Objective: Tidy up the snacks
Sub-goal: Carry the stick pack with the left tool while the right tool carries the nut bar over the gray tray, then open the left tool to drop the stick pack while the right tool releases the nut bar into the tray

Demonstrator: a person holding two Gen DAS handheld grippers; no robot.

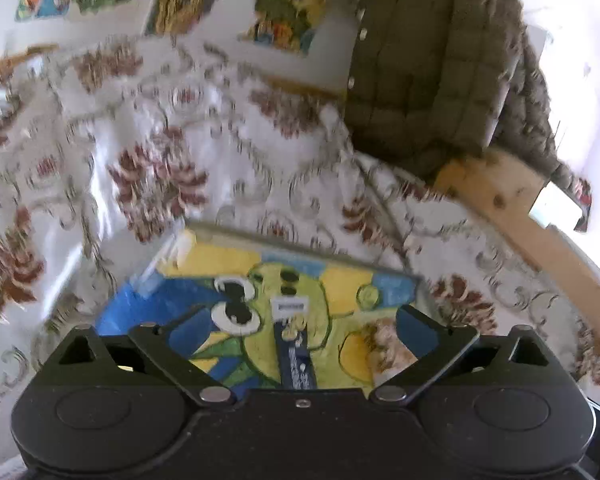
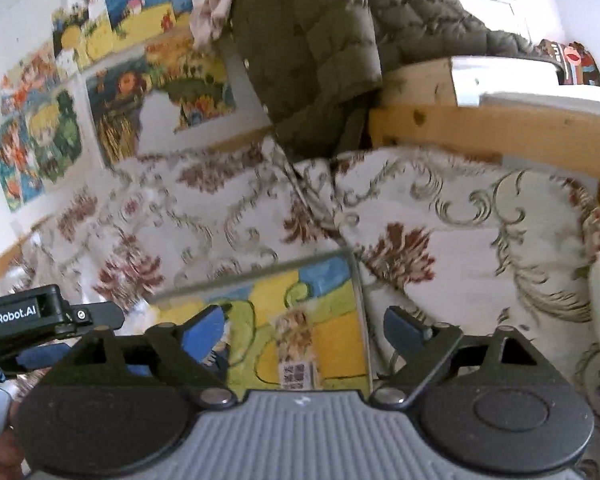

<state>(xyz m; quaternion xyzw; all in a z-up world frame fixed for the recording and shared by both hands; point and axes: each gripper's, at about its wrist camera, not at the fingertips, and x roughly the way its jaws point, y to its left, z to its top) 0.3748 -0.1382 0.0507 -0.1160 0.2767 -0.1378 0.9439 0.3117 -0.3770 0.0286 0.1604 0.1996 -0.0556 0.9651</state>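
Blue-padded fingers on both your grippers are standing wide apart with nothing between them. Your left gripper (image 1: 284, 332) is hovering over the painted board (image 1: 340, 288) lying on the floral bedcover (image 1: 260, 152), where a dark blue snack stick (image 1: 298, 364) and a brownish snack packet (image 1: 384, 344) are resting. Your right gripper (image 2: 304, 330) is facing that packet. Slow down, since both views are blurring, then centre one snack between the fingers before closing.
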